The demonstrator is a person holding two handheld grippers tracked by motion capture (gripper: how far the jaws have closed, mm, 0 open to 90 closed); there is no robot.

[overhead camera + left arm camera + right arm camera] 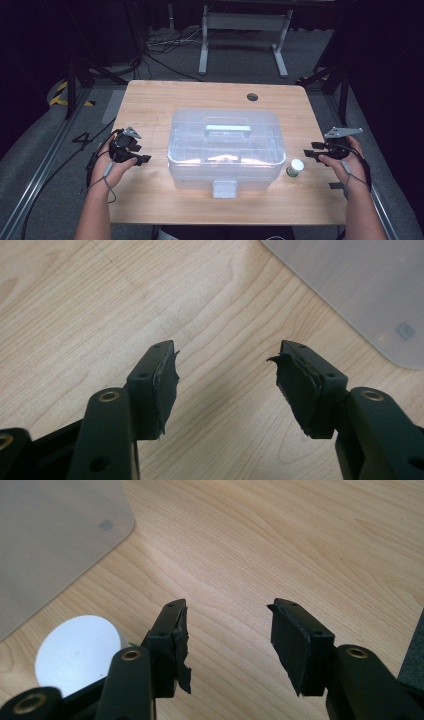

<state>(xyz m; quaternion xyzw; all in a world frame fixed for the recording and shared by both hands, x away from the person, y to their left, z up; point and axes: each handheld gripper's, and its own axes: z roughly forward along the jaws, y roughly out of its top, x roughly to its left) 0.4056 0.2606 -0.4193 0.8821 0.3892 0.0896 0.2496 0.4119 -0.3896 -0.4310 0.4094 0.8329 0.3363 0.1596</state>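
At the left edge of a pale wooden desk (150, 95), the left gripper (134, 152) hovers released, its jaws spread over bare wood with nothing between them. Mid-desk sits a clear plastic storage box (225, 150), lid on, a pale green carry handle (227, 130) lying flat on top and a front latch (224, 189) facing the person. The box looks rigid but smooth-walled and probably slippery for narrow jaws; the handle or the latch tab appear the surest places to take hold, and it seems light unless loaded. Just beside its right front corner stands a small white-capped bottle (295, 167) with a green label, likely light and easy to tip, best pinched around its body. At the right edge, the right gripper (311, 150) is likewise released and holds nothing. The box's frosted walls blur its contents: dividers and a pale shape inside cannot be identified, and the bottle's label is too small to read.
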